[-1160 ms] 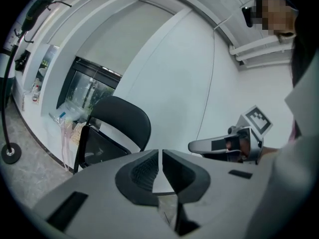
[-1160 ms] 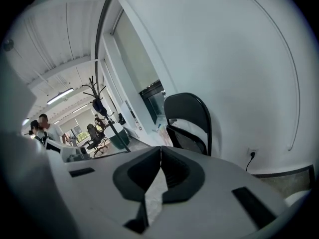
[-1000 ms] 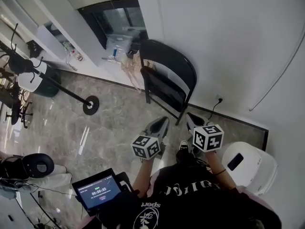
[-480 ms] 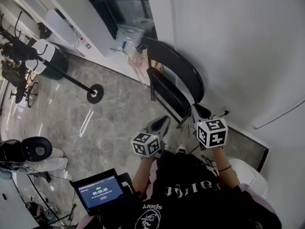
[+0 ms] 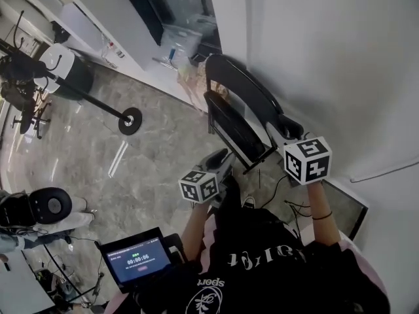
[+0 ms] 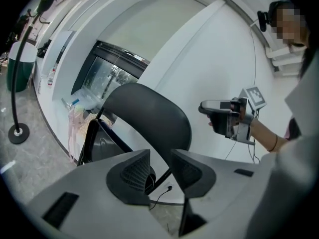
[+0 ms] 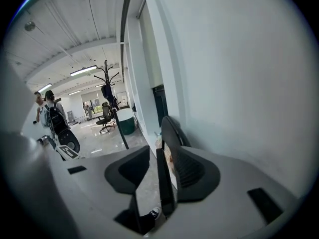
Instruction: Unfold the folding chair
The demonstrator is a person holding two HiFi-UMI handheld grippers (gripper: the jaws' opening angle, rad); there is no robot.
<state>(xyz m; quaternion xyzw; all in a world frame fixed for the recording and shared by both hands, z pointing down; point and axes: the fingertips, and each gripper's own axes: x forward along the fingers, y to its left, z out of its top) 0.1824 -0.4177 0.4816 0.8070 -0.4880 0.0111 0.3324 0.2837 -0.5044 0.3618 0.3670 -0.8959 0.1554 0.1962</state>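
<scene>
Right gripper [image 5: 287, 131] nearer chair [image 5: 243, 91] (fingers [image 7: 192, 169] newly apart)

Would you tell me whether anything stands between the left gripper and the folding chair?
Nothing visible does. The left gripper, whose fingers have just been opening with nothing between them, faces the folding chair directly across open space; the chair leans folded against the wall.

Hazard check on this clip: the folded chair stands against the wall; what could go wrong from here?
The right gripper has just been opening its jaws; the thin edge of the folding chair sits in the gap, unclamped, so a grip there could slip. A cable lies on the floor by the chair's feet; unfolding legs may snag it.
</scene>
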